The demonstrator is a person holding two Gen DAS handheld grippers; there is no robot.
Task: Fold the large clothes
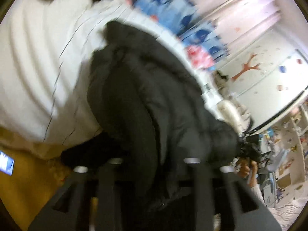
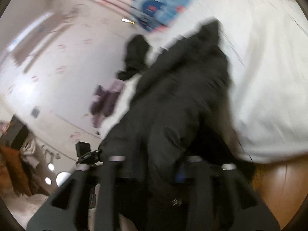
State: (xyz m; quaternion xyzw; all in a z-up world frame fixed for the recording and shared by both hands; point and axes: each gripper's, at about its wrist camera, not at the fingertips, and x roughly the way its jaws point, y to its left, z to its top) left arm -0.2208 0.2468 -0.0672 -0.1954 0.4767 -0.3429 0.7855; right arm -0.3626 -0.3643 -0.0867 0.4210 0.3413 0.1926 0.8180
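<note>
Looking along my left hand-held gripper (image 1: 154, 161), I find its jaws standing apart with the dark padded jacket (image 1: 146, 88) bunched between them; blur hides whether the pads press it. My right hand-held gripper (image 2: 156, 159) likewise stands apart, the same jacket (image 2: 179, 96) lying between its fingers. The jacket rests on the white bed cover (image 1: 44, 57), a blue patterned cloth (image 1: 163, 5) at the far side.

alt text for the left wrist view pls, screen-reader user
Blurred fisheye view: a bulky black padded jacket lies on a white bed sheet, its near end between the parted left tongs. A blue patterned cloth and a pale wall lie beyond.
</note>
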